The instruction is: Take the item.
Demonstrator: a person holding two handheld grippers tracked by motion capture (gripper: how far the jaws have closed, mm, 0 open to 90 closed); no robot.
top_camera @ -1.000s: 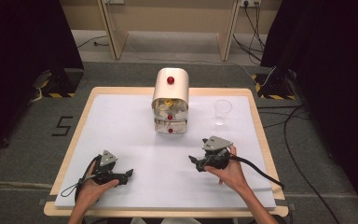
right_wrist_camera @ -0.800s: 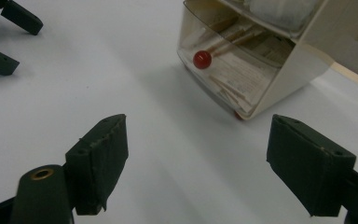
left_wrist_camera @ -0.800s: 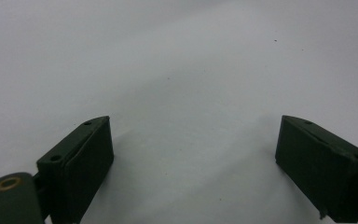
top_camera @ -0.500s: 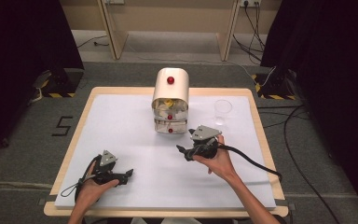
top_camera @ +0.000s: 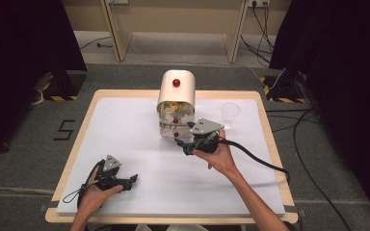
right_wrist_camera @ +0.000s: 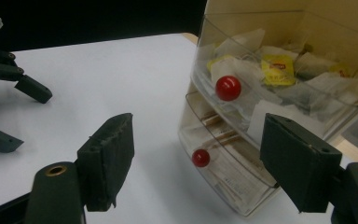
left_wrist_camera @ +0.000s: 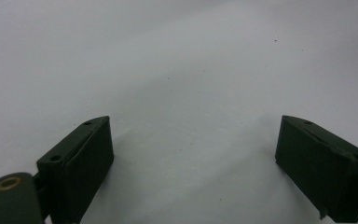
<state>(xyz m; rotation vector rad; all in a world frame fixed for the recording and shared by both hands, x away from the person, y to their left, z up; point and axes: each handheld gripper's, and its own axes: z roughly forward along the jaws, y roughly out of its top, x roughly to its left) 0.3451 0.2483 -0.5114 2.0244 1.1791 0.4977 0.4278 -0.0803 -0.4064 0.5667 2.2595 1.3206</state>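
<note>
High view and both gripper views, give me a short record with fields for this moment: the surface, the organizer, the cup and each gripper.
surface: white sheet on a wooden table
organizer: cream drawer unit with clear drawers and red knobs, at the back centre
upper drawer: tea bags inside, red knob in front
cup: clear cup, right of the organizer
left gripper: open, low over the sheet at front left
right gripper: open, fingers aimed at the drawer fronts, not touching
</note>
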